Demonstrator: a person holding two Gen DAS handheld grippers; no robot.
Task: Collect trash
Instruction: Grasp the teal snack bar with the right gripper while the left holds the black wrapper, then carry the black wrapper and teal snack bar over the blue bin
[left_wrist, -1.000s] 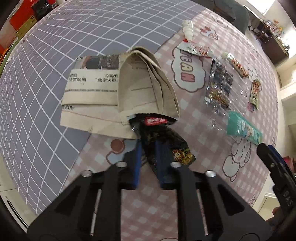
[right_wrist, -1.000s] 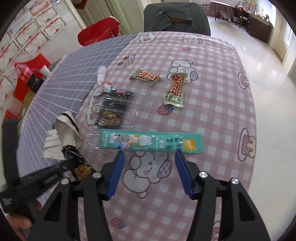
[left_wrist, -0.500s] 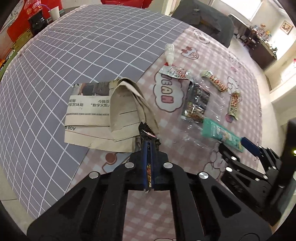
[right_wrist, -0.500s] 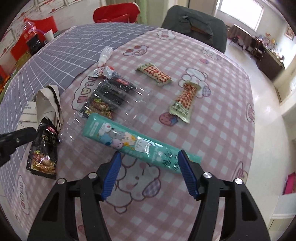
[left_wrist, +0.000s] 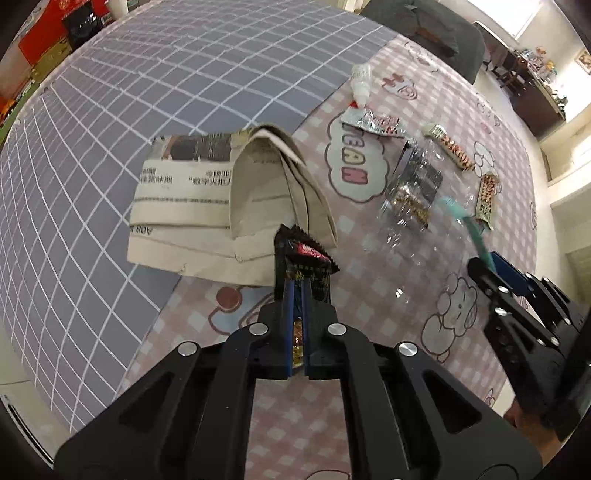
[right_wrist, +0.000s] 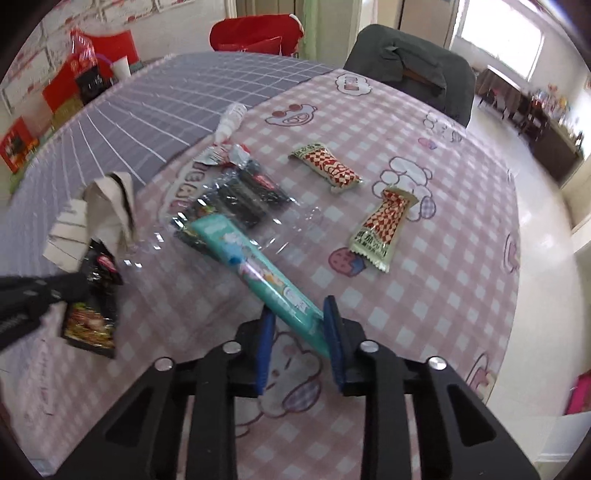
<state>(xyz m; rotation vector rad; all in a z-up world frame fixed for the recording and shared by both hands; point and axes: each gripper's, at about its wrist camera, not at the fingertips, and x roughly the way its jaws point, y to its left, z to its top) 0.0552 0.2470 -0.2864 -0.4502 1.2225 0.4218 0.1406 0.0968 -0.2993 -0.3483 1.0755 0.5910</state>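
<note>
My left gripper (left_wrist: 295, 295) is clamped on the black wrapper (left_wrist: 306, 258), beside the folded newspaper (left_wrist: 207, 206), print too small to read. Only the right view shows my right gripper (right_wrist: 301, 325) just closing onto the teal packet (right_wrist: 258, 273) above the worktop (right_wrist: 443, 295).

Home dining room: cartoon tablecloth (right_wrist: 424, 280), grey chair (right_wrist: 410, 62), sideboard (right_wrist: 550, 133)

Black wrapper (left_wrist: 303, 258) and teal wrapper (right_wrist: 258, 273) each pinched, lifted.
</note>
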